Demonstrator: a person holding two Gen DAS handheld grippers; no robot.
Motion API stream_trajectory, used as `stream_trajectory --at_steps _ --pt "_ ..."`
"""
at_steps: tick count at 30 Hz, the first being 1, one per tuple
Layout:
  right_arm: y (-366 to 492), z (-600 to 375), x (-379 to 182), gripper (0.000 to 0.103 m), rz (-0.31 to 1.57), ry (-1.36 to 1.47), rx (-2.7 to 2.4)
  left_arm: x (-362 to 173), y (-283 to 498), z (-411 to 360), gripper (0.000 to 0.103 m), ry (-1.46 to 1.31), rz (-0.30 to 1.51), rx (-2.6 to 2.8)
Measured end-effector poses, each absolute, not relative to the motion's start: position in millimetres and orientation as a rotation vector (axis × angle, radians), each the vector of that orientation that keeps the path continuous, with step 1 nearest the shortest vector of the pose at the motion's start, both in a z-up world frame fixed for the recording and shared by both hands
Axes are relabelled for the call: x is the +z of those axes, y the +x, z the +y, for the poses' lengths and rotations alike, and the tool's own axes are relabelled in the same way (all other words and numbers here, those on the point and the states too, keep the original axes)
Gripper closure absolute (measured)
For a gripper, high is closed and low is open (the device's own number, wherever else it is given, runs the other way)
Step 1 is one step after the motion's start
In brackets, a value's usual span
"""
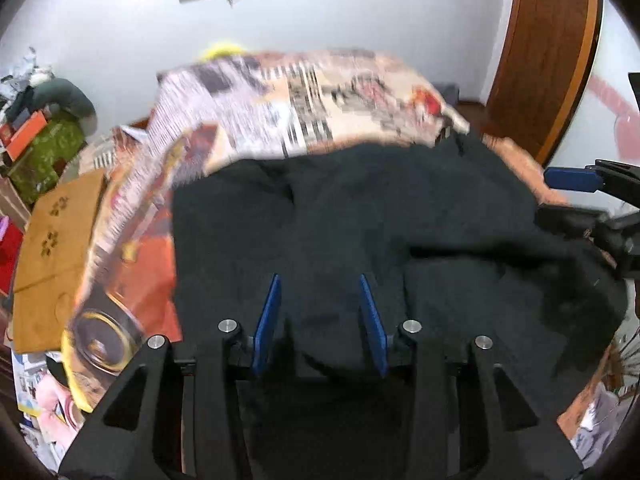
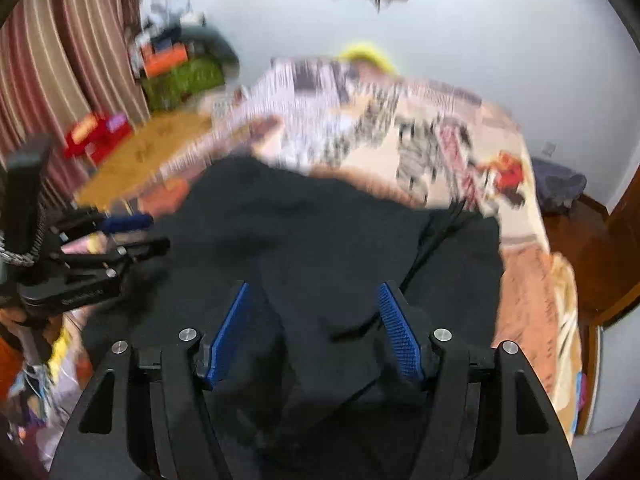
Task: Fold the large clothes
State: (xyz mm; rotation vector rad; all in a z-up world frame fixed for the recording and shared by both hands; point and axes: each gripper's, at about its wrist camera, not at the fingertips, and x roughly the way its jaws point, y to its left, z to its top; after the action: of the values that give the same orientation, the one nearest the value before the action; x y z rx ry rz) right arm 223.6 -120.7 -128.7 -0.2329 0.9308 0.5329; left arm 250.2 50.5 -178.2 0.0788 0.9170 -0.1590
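Observation:
A large black garment (image 1: 340, 216) lies spread on a bed with a printed cover (image 1: 280, 100); it also shows in the right wrist view (image 2: 320, 232). My left gripper (image 1: 320, 280) has its blue pads (image 1: 267, 316) apart, with a raised fold of the black cloth between them. My right gripper (image 2: 314, 288) is also open, with a ridge of the cloth running up between its blue pads (image 2: 400, 332). Each gripper appears at the edge of the other's view, the right one (image 1: 576, 184) and the left one (image 2: 120, 228). Both views are motion-blurred.
A brown wooden board (image 1: 56, 248) lies left of the bed. Cluttered boxes and bags (image 2: 176, 68) stand by striped curtains (image 2: 60, 60). A wooden door (image 1: 544, 60) is to the right, and a dark bundle (image 2: 560, 188) lies on the floor.

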Motion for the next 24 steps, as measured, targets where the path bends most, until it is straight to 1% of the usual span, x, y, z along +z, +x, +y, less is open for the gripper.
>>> stream_trajectory --at_steps 4,6,11,15,18,22,24 --pt "227 -121 -185 0.041 1.081 -0.274 0.497 -224 254 47 0.05 0.097 1.002 -0.134" --pt "226 -126 -196 0.041 1.106 -0.267 0.493 -228 247 53 0.047 0.055 0.983 -0.136" --pt "226 -140 -169 0.041 1.081 -0.246 0.504 -211 243 70 0.047 -0.019 0.986 -0.148" --pt "230 -157 -133 0.041 0.998 -0.198 0.527 -176 238 105 0.046 -0.051 0.888 -0.092" --pt "238 -173 -112 0.04 0.936 -0.177 0.5 -163 243 141 0.043 -0.095 0.857 -0.028" --pt "259 -197 -103 0.034 0.919 -0.115 0.444 -174 261 188 0.043 -0.206 0.901 0.028" --pt "276 -213 -109 0.034 0.942 -0.078 0.405 -188 270 206 0.043 -0.284 0.946 0.006"
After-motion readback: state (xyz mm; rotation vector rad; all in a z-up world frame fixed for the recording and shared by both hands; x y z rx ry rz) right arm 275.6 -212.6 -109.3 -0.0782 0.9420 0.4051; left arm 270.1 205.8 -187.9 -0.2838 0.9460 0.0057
